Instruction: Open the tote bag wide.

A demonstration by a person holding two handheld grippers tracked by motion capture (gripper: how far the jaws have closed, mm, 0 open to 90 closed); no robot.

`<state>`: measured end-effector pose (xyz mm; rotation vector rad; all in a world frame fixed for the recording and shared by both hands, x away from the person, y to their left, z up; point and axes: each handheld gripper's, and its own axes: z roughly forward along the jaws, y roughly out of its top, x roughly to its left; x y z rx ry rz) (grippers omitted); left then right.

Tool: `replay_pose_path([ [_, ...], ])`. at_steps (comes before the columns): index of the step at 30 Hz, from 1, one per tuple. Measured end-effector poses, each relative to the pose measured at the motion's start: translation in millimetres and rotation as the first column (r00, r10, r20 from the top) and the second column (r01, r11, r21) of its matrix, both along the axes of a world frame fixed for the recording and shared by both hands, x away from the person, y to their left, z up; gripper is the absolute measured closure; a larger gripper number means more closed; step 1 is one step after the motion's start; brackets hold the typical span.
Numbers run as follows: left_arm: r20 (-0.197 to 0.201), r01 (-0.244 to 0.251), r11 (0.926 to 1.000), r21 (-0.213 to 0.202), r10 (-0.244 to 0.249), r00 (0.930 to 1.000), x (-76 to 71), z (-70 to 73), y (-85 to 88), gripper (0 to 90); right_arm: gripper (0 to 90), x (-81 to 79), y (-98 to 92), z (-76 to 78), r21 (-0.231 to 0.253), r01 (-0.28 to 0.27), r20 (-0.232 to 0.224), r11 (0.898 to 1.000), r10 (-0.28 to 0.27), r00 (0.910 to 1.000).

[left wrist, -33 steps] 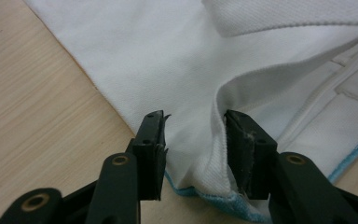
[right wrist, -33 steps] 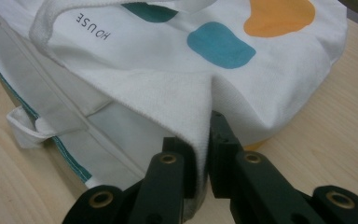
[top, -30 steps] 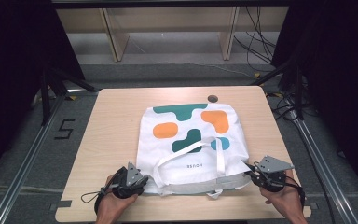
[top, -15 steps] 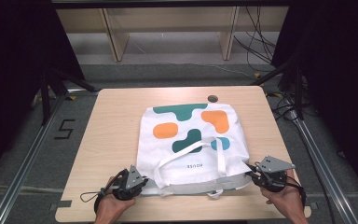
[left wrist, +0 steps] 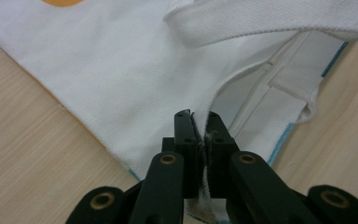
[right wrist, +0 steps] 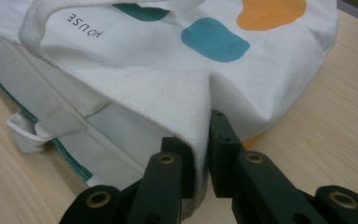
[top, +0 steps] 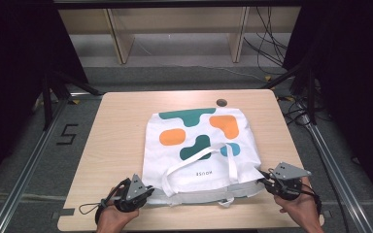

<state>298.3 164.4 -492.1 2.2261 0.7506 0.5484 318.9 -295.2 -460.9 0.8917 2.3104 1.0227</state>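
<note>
Gripping the white canvas tote bag with teal and orange blotches [top: 199, 145] at its near corners, left tongs [left wrist: 200, 128] and right tongs [right wrist: 204, 140] pinch its top layer (lying flat on the pale wooden desk [top: 121, 126]); uneven lifting could tug cloth free.

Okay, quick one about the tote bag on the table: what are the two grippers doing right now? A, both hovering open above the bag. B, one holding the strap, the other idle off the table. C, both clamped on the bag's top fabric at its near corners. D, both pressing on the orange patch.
C: the left gripper and right gripper each have their jaws closed on the white fabric of the tote bag at its open end nearest the person.
</note>
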Motion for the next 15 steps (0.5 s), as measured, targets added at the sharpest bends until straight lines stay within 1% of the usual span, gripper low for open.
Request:
replay_pose_path([
  [1,0.000,0.000,1.0000,0.000,0.000,1.0000,0.0,0.0,0.0,85.8,84.1,-1.5,-0.3,1.0,0.000,0.015,0.010,1.000,-0.015,0.9998],
  [2,-0.003,-0.008,0.9999,-0.014,0.008,1.0000,-1.5,1.2,-0.5,85.8,84.2,-0.4,-1.3,1.7,-0.007,0.004,0.024,1.000,-0.004,0.9997],
  [4,-0.007,0.010,0.9999,-0.011,-0.010,0.9999,-3.1,5.0,2.1,85.8,84.4,-0.8,-2.5,3.3,0.004,0.003,0.024,1.000,-0.003,0.9997],
  [5,-0.007,0.010,0.9999,-0.011,-0.010,0.9999,-3.1,5.0,2.1,85.8,84.4,-0.5,-3.5,4.8,0.005,0.005,0.025,1.000,-0.005,0.9997],
  [6,-0.011,0.008,0.9989,-0.046,-0.009,0.9999,-4.6,3.7,0.5,85.8,84.5,-0.3,-3.3,5.7,0.015,0.000,0.022,1.000,0.000,0.9998],
  [7,-0.011,0.008,0.9989,-0.046,-0.009,0.9999,-4.6,3.7,0.5,85.8,84.5,-0.3,-3.3,5.7,0.015,0.000,0.022,1.000,0.000,0.9998],
  [8,-0.016,0.012,0.9993,-0.035,-0.013,0.9998,-5.8,5.4,0.3,85.8,84.5,-0.3,-4.3,7.5,0.019,0.002,0.024,1.000,-0.002,0.9997],
  [9,-0.015,0.025,0.9987,-0.045,-0.026,0.9995,-6.9,8.9,0.0,85.8,84.4,-0.7,-4.9,12.5,0.029,0.003,0.028,1.000,-0.004,0.9996],
  [10,-0.019,0.037,0.9992,-0.018,-0.037,0.9991,-6.5,11.9,1.6,85.9,84.5,-0.6,-5.5,13.9,0.027,0.006,0.035,1.000,-0.007,0.9994],
  [11,-0.019,0.037,0.9992,-0.018,-0.037,0.9991,-6.5,11.9,1.6,85.9,84.6,-2.5,-4.7,15.0,0.042,0.023,0.022,0.999,-0.024,0.9995],
  [12,-0.038,0.043,0.9971,-0.062,-0.046,0.9982,-7.0,14.3,1.3,85.9,84.9,-1.4,-6.2,17.4,0.040,0.006,0.036,0.999,-0.007,0.9993],
  [13,-0.038,0.043,0.9971,-0.062,-0.046,0.9982,-7.0,14.3,1.3,85.9,84.9,-1.4,-6.2,17.4,0.040,0.006,0.036,0.999,-0.007,0.9993],
  [14,-0.045,0.044,0.9969,-0.065,-0.047,0.9979,-6.8,16.9,2.7,85.9,85.0,-2.7,-5.8,19.1,0.055,0.021,0.018,0.998,-0.022,0.9996],
  [15,-0.045,0.039,0.9965,-0.074,-0.042,0.9981,-6.3,18.5,3.6,85.9,85.2,1.0,-8.1,22.1,0.041,-0.004,0.037,0.999,0.003,0.9993],
])
